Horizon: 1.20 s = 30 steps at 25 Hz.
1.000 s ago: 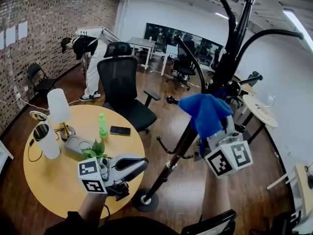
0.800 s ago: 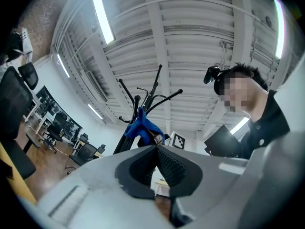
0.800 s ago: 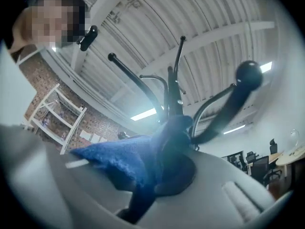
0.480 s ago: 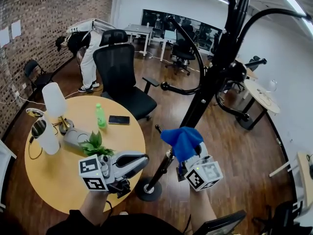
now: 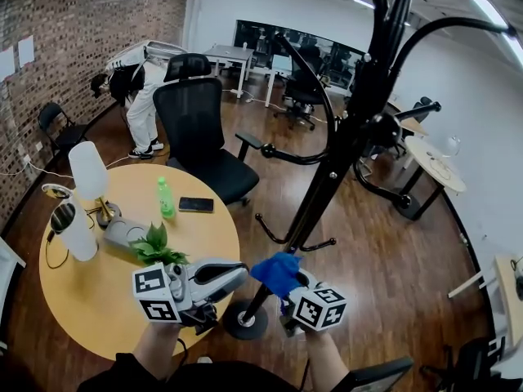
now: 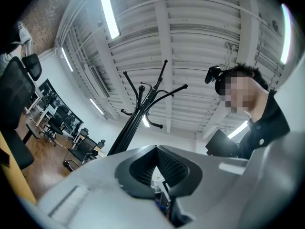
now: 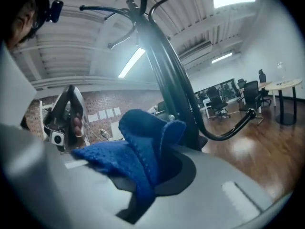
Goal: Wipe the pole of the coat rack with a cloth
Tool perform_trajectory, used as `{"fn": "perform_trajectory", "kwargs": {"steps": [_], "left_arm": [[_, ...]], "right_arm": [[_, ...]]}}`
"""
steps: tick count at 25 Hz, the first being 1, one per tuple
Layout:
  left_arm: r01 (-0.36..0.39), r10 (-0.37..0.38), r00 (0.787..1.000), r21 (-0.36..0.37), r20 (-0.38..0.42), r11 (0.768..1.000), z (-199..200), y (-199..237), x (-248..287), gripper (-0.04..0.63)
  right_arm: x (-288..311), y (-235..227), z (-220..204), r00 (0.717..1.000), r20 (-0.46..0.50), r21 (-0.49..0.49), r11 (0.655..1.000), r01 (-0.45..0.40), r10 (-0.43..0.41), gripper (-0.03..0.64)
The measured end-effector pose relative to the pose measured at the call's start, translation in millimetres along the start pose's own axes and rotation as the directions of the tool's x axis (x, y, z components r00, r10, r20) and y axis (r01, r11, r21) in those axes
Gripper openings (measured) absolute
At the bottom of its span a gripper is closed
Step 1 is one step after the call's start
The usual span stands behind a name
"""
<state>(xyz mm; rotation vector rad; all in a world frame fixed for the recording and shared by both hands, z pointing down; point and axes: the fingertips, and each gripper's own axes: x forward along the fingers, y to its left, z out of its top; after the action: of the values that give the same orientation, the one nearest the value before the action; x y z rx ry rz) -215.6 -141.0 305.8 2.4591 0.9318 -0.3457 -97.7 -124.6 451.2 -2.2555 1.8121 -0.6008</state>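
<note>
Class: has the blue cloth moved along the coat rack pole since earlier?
Yes. The blue knitted cloth in the right tongs has slid down the black coat rack pole, nearly to its round base.

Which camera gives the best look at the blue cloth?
The right gripper view: the cloth fills the middle, pinched in the right gripper, with the pole just behind it. The head view shows it small, low by the pole near the base. The left gripper view shows only the coat rack, no cloth.
</note>
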Motion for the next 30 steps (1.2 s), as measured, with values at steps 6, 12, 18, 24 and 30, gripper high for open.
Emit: {"fn": "perform_trajectory", "kwargs": {"steps": [6, 12, 18, 24, 30], "left_arm": [[-0.003, 0.003, 1.0, 0.011, 0.009, 1.0, 5.0, 3.8, -5.2, 0.0], [-0.003, 0.002, 1.0, 0.045, 0.029, 0.999, 18.3, 0.2, -12.8, 0.0], [0.022, -0.027, 0.998, 0.085, 0.052, 0.996, 32.0, -8.4, -16.9, 0.0], [0.032, -0.039, 0.997, 0.098, 0.071, 0.995, 39.0, -12.8, -20.5, 0.0], [0.03, -0.038, 0.996, 0.1, 0.077, 0.995, 43.1, -6.8, -18.5, 0.0]], "right_arm": [[9.0, -13.0, 5.5, 0.998, -0.021, -0.122, 0.991, 0.062, -0.065, 0.023], [-5.7, 8.6, 89.4, 0.969, 0.234, -0.287, 0.947, 0.145, -0.078, 0.023], [-43.4, 78.6, 243.5, 0.827, 0.56, -0.47, 0.839, 0.275, 0.043, 0.023], [-93.5, 162.0, 328.0, 0.729, 0.652, -0.548, 0.794, 0.264, 0.208, 0.023], [-142.4, 250.8, 328.9, 0.613, 0.636, -0.677, 0.721, 0.15, 0.469, 0.023]]}}
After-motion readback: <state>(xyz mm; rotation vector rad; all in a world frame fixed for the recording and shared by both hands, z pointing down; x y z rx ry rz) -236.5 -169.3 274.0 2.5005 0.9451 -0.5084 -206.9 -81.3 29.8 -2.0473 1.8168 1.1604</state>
